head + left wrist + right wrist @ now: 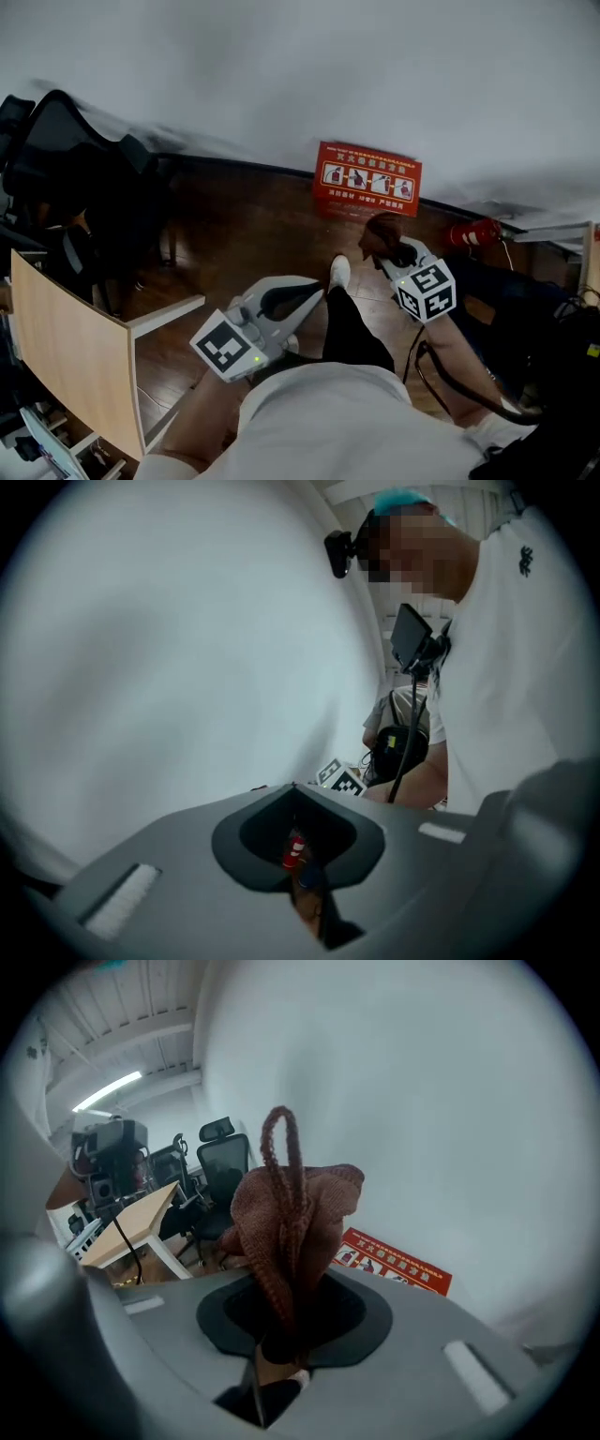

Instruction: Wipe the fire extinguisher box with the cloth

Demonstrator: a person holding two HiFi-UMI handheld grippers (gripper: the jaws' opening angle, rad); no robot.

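The red fire extinguisher box (367, 178) with white pictograms stands on the wooden floor against the white wall; it also shows low in the right gripper view as the box (398, 1265). My right gripper (386, 248) is shut on a bunched brown knitted cloth (379, 231), held in the air just short of the box's lower right part. In its own view the cloth (291, 1199) sticks up out of the right gripper (283, 1290). My left gripper (314, 287) hangs lower, left of my leg, jaws together with nothing in them; the left gripper (293, 787) faces the bare wall.
A red fire extinguisher (473, 232) lies on the floor right of the box. A light wooden desk (66, 347) and black office chairs (75, 169) stand at the left. My black-trousered leg and white shoe (339, 273) reach toward the box. Cables and dark gear (525, 328) lie at the right.
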